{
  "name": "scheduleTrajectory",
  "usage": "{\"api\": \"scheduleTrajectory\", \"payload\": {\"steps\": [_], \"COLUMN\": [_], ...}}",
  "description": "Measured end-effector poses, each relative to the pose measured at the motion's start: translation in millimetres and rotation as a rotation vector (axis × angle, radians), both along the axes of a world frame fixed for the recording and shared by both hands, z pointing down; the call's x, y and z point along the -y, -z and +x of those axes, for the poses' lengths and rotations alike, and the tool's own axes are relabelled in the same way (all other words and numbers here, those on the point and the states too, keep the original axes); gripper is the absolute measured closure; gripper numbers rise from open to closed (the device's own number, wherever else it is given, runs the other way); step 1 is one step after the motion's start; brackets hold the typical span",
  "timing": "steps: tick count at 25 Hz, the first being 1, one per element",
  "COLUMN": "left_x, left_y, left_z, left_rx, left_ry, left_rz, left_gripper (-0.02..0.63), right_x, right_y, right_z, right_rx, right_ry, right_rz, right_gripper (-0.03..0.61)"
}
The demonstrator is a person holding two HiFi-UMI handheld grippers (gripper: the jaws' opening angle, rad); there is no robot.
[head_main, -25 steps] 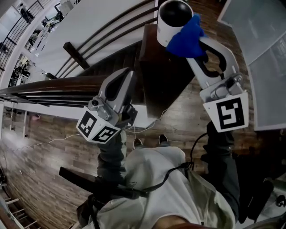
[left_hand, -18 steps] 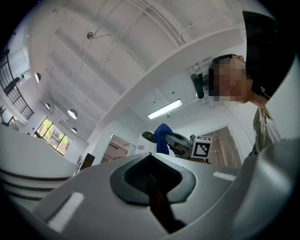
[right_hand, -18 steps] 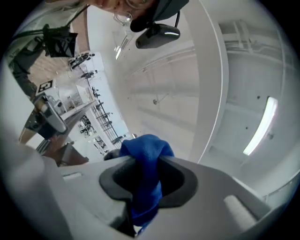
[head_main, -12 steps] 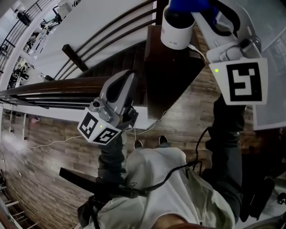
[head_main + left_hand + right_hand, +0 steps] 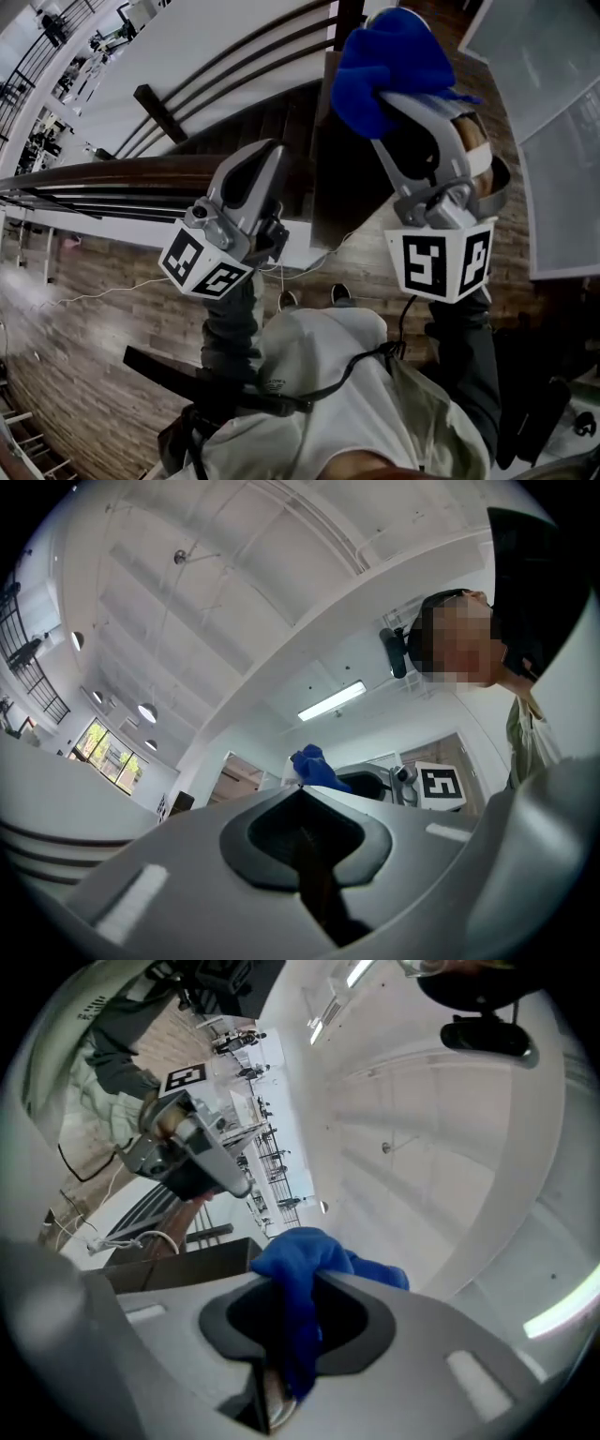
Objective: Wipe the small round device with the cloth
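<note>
The left gripper (image 5: 261,159) is being held with its fingers pressed together on nothing. In the left gripper view only ceiling and a far wall are being shown beyond their tips. A dark wooden rail (image 5: 103,176) is being shown to the left of those fingers, and a dark post (image 5: 342,183) is lying to their right, between the two grippers. Further right, the right gripper (image 5: 384,98) is being clamped on the blue cloth (image 5: 389,56). A fold is being pinched deep between the fingers, while the bulk is being bunched into a pad over and beyond the fingertips. The small round device is not being shown plainly in any view. It is judged to be covered by that pad, just past the right fingertips and above the post. The cloth is judged to be soft, light and limp, so it is best gripped by a gathered fold as here, with plenty left loose ahead of the fingertips to do the wiping. The device is judged to be hard, smooth and light, and likely to be slid or tipped off its perch. Gentle pressure is being called for, and its lower side could be steadied by the idle left fingers.
</note>
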State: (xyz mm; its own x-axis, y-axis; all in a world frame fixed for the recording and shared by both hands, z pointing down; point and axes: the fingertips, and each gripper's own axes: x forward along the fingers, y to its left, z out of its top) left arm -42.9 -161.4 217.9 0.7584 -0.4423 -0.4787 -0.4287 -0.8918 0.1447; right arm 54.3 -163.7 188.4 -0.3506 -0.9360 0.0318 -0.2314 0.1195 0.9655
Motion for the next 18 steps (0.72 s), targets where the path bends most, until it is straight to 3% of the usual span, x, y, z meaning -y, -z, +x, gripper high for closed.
{"api": "scheduleTrajectory", "payload": {"steps": [3, 7, 10, 13, 18], "left_x": [-1.2, 1.0, 1.0, 0.8, 5.3], "left_y": [-0.5, -4.5, -6.3, -6.1, -13.6], "left_z": [-0.5, -2.5, -3.1, -5.6, -11.5], "left_rx": [-0.002, -0.011, -0.017, -0.019, -0.011], "left_ry": [-0.01, -0.017, -0.024, -0.028, -0.003], "left_rz": [-0.003, -0.007, -0.011, -0.018, -0.017], "left_gripper": [0.611, 0.611, 0.611, 0.611, 0.611], "right_x": [-9.3, -8.1, 17.7, 41.6, 45.0], "right_y": [13.4, 88.1, 114.6, 105.7, 69.3], "right_z": [-4.7, 5.8, 15.7, 10.4, -13.1], "right_rx": [0.014, 0.093, 0.15, 0.075, -0.108], "right_ry": [0.051, 0.043, -0.018, -0.099, -0.125], "right_rz": [0.027, 0.202, 0.192, 0.139, 0.199], "right_gripper": [0.486, 0.486, 0.486, 0.486, 0.486]}}
